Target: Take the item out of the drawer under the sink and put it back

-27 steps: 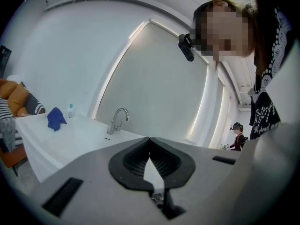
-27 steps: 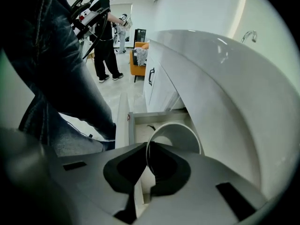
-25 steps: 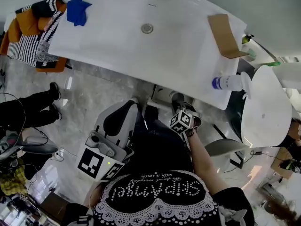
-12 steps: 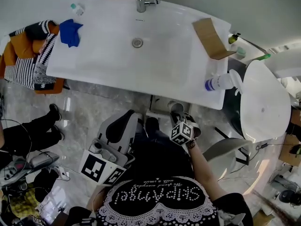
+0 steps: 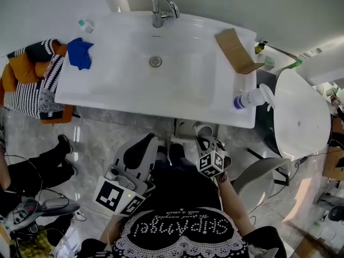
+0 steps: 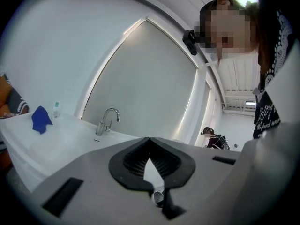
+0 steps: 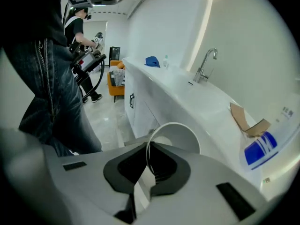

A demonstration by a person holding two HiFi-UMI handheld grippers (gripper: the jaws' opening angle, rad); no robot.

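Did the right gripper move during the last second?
Yes. The right gripper, holding a cup, pulled away from the sink front edge, toward the person.

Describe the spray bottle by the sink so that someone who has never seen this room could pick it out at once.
Start at the long white sink counter with the tap at the back. Follow its front edge to the right-hand corner, just past the brown cardboard. The spray bottle there is white with a blue band and a trigger top; its neighbour is flat and brown.
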